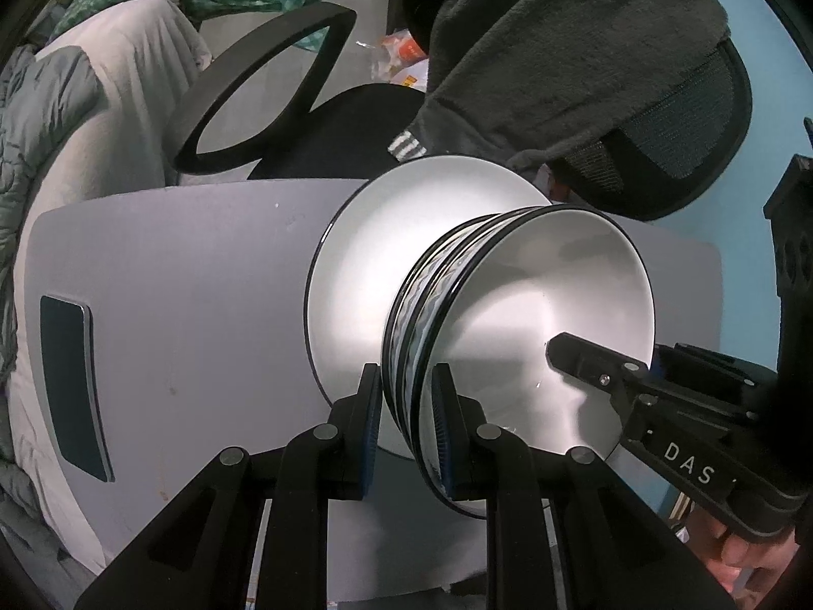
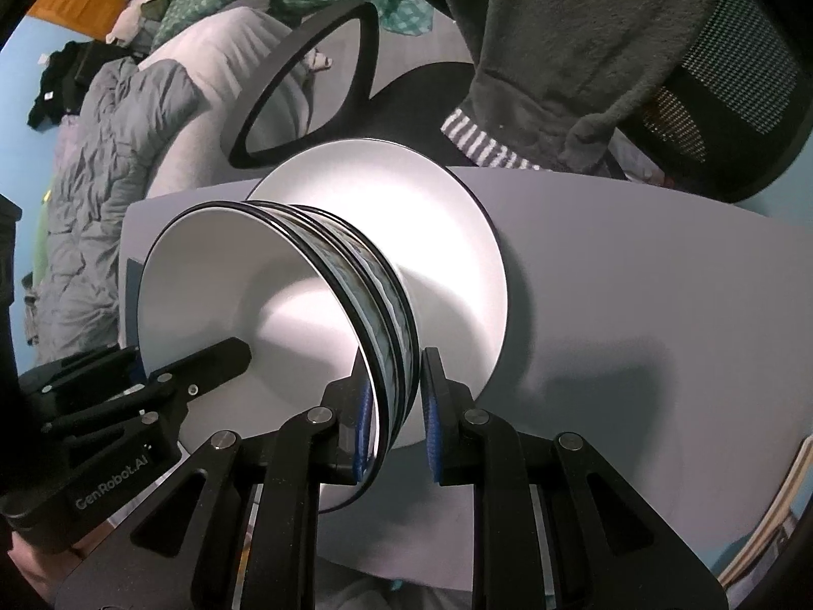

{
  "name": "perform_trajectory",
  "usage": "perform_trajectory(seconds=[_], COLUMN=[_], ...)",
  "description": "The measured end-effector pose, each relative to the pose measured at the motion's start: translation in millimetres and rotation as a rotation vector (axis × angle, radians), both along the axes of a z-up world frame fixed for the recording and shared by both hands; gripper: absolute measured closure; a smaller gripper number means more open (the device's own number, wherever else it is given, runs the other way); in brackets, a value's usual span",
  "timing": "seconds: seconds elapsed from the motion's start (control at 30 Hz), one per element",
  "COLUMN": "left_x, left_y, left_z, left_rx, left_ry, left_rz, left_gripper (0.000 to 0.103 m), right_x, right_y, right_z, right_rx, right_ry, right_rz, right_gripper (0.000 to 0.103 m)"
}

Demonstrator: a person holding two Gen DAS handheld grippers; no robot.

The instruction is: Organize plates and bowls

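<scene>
Seen from the left wrist camera, left to right: a rumpled grey duvet at the far edge, then a pale grey tabletop with a dark phone lying flat near its left end. Behind the table, a black office chair with a looped armrest, a dark fleece garment draped over its mesh back. On the table, a white plate with a thin dark rim. In front of the plate, a stack of bowls, white inside, with a black-and-grey wavy band outside; two or three rims showing, exact count unclear. Gripped on opposite sides of the rim: left gripper clamped over the near-left wall of the stack, one blue-padded finger outside, the other inside. Further right, right gripper reaching in from the far side, one finger lying inside the top bowl.

From the right wrist camera, same order reversed: left gripper entering at lower left with a finger inside the bowl, stack of bowls in the middle, right gripper closed on the stack's near-right wall, plate beyond, bare tabletop to the right. Whether the stack touches the plate: impossible to tell.
</scene>
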State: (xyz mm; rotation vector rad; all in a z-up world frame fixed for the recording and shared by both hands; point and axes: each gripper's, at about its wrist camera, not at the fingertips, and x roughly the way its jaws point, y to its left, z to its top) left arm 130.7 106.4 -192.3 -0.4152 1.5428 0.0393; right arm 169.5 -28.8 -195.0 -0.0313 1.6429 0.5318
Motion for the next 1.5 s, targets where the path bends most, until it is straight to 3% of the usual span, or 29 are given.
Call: perform_trajectory(seconds=[0.43,0.53,0.6,0.67,0.77,0.97,1.23,1.5], left_x=[3.3,2.6,1.1,-1.0,-4.5,-19.9,-39.9,-78.4], left_y=[4.9,3.8,5.1,7.6,13.8,24.9,27.8,19.8], left_z=[-2.4,-0.1,4.1,10.0,24.5,79.3,138.5,190.8], left_rx=[-0.009,0.022,0.065,0.08,0.078,0.149,0.164,0.221], left_ry=[-0.008,-0.034,-0.057,-0.079,-0.11,-0.253,-0.36,-0.471], left_rz=[0.024,0.008,0.0,0.001,0.005,0.046,0.024,0.012], left_gripper=[0.081,0.073,0.058,0.053,0.045,0.022,0.021,0.021], right_x=[11.1,11.8,12.0,13.0,14.8,14.1,-10.1,-32.7], right_y=[8.9,13.1,14.6,14.6,12.1,1.4,-7.7,-13.4], right_z=[-8.8,-8.7,-6.7,-2.9,6.3,43.2,122.8,161.6], right_rx=[-0.028,-0.04,-0.052,-0.07,-0.104,-0.126,-0.12,-0.066], right_ry=[0.032,0.025,-0.003,-0.032,-0.098,-0.233,-0.456,-0.483], right_rz=[0.027,0.039,0.039,0.039,0.04,0.021,0.02,-0.032], right_gripper=[0.081,0.076,0.073,0.062,0.049,0.048,0.04,0.039])
